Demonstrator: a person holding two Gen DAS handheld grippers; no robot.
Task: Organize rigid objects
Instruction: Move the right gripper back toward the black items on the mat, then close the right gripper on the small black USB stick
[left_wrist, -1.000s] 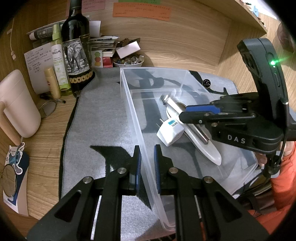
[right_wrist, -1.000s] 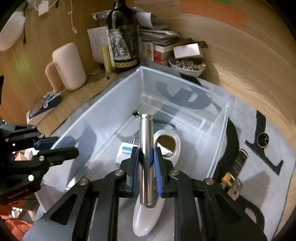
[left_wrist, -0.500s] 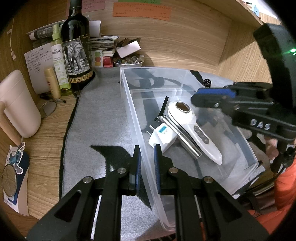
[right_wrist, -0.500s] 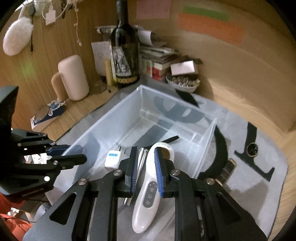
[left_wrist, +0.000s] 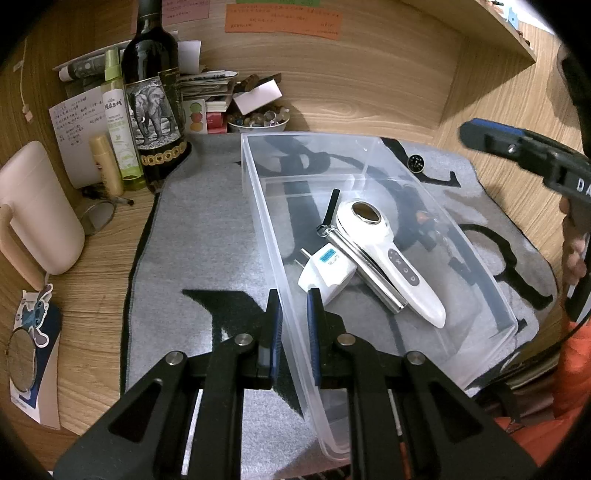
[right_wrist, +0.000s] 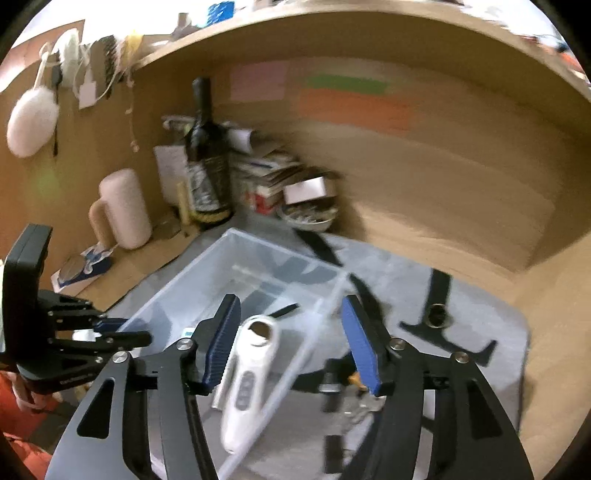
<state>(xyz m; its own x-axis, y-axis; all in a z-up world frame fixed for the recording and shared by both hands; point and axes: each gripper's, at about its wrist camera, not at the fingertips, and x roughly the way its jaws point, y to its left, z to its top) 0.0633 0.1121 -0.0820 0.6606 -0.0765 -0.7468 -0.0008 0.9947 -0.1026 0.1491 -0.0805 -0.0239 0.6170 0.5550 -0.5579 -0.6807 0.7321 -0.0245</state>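
While the left tool (left_wrist: 294, 325) pinches the near long wall of the clear plastic bin (left_wrist: 266, 236) between its two blue pads, the right tool (right_wrist: 291, 347) stands wide open above the bin's right side and holds nothing; this right view is blurred.

Under both tools lies a grey felt mat (left_wrist: 207, 229) with black shapes on it, and the mat rests on a wooden bench (left_wrist: 92, 295) that is closed at the back and at the right by wooden walls. Paper notes in orange (left_wrist: 282, 18) and pink are stuck on the back wall.

Inside the bin, near its middle, a white plug adapter (left_wrist: 325, 273) lies beside a metal cylinder (left_wrist: 365, 273), and a white handheld device (left_wrist: 391, 254) lies along the cylinder, touching it. A thin black strip (left_wrist: 330, 206) is just behind them.

On the mat, outside the bin's right wall, lie some small dark things that I cannot identify, and farther away a small round black object (left_wrist: 416, 162).

At the back left of the bench stand a dark wine bottle (left_wrist: 155, 103) with an elephant label, a green spray bottle (left_wrist: 118, 122), a pale pink jug (left_wrist: 37, 206) and a small bowl of stones (left_wrist: 258, 122).
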